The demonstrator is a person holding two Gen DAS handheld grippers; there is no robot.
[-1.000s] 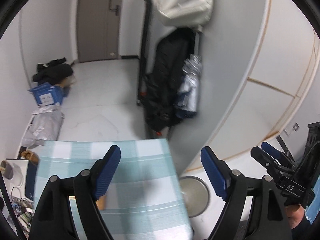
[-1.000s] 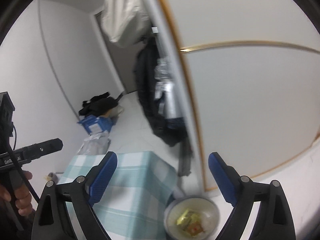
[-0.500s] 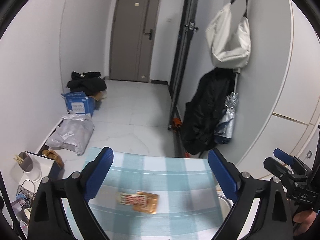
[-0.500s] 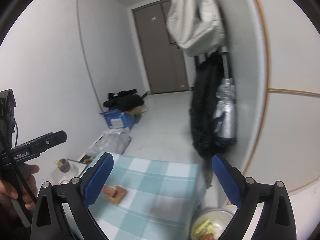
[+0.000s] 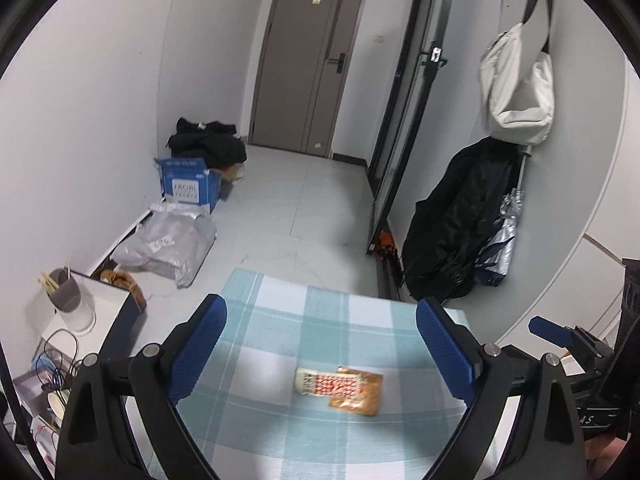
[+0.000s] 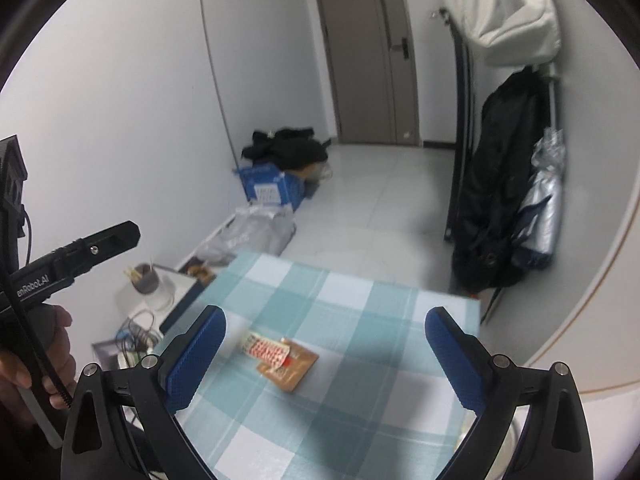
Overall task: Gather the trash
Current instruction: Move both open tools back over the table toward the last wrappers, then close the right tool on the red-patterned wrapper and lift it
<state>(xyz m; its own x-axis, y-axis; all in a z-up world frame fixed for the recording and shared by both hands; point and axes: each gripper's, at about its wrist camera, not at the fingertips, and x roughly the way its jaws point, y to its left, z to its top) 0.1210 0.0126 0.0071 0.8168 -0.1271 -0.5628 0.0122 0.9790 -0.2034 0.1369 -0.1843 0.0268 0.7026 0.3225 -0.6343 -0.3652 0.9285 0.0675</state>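
Two grippers: both hover above a small table with nothing between their blue pads.
Left gripper (image 5: pixel 321 344): jaws spread wide; it touches nothing. In its own view the wrappers lie below and between the two fingers, nearer the right one.
Right gripper (image 6: pixel 325 354): jaws likewise spread wide and empty. In its view the wrappers lie between the fingers, closer to the left one.
Left hand (image 6: pixel 38 364): seen at the left edge of the right wrist view, wrapped around the black handle of its gripper.
Table (image 5: pixel 280 332): covered with a pale blue and white checked cloth; its far edge faces the hallway floor.
Red and white wrapper (image 5: pixel 326 384): lies flat near the middle of the table, its white end toward the left edge, well clear of every edge.
Brown wrapper (image 5: pixel 360 398): lies flat, touching the red and white one and partly under it, on the side toward the right edge.
Side stand (image 5: pixel 100 304): white top, just beyond the table's left edge, carrying a grey cup (image 5: pixel 66 294) with sticks in it.
Floor beyond the far edge: a grey plastic bag (image 5: pixel 168 244), a blue box (image 5: pixel 188 186) and a dark heap of clothing along the left wall.
Right wall: a black coat (image 5: pixel 456 232) and a white bag (image 5: pixel 516 88) hang there, well apart from the table.
Door (image 5: pixel 308 60): grey, closed, at the end of the hallway.
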